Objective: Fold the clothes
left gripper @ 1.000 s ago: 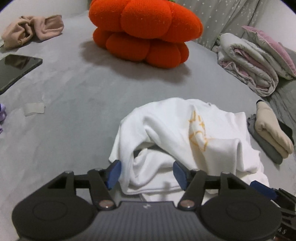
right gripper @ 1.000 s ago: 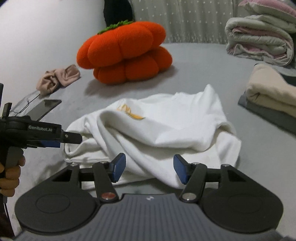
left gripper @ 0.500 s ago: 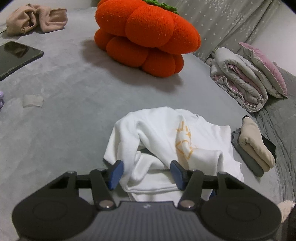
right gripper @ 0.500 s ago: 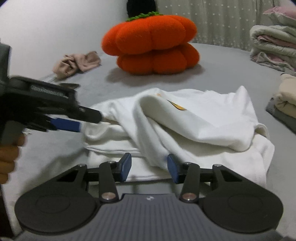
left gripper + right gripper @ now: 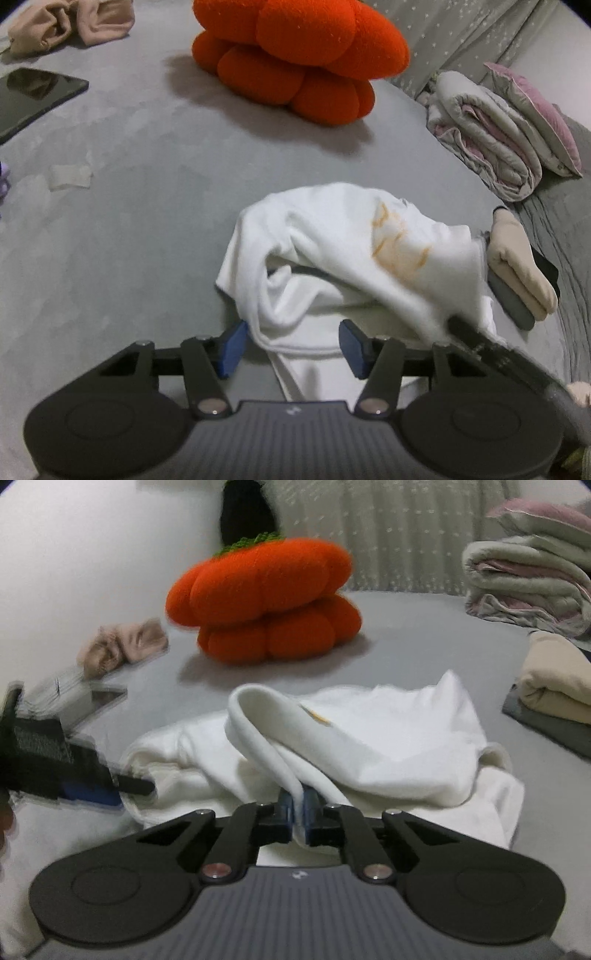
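Both wrist views look low and close across the bed, sharing the white garment (image 5: 343, 258) at 12 o'clock.

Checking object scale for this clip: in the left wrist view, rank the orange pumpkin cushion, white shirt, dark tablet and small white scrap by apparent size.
1. White shirt, nearer the camera, so barely ahead
2. Orange pumpkin cushion
3. Dark tablet, partly cut off
4. Small white scrap
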`<state>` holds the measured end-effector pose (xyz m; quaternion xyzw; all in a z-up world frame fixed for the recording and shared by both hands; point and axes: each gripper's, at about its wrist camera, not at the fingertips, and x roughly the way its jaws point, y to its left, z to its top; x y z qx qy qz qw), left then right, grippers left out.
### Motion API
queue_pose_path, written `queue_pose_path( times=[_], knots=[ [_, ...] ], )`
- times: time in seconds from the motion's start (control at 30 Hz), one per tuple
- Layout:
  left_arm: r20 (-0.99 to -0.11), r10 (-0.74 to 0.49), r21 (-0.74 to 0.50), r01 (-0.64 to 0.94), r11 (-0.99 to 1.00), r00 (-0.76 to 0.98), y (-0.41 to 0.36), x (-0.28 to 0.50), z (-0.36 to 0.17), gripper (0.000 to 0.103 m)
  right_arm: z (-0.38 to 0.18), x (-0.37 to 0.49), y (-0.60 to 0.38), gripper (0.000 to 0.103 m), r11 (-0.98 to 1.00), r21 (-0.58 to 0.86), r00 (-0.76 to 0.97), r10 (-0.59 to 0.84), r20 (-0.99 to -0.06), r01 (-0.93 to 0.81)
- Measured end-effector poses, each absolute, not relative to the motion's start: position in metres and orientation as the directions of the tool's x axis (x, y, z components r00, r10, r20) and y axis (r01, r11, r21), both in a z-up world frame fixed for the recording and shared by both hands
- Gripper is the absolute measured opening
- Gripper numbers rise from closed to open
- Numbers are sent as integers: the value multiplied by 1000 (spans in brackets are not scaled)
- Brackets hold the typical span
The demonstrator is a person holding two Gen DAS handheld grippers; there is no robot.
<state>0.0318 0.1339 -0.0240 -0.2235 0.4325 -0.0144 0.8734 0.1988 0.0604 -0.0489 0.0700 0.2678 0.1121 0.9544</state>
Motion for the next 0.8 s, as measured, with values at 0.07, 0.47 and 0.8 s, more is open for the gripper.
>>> queue_pose_path(
  times=[0.07,0.47,0.8],
  knots=[
    [-734,-233,-406,-138,903,638,131,27,-19,50,-36,194,48,6,954,249,845,268,-463,-166],
    [-637,-371,-501,3,865,676,120,16,-10,49,19,161,3,6,837,515,866,385,-319,-183],
    [-563,-399,-528,56,847,723,111,12,-1,49,45,142,0,6,800,545,876,428,-224,-251]
  ],
)
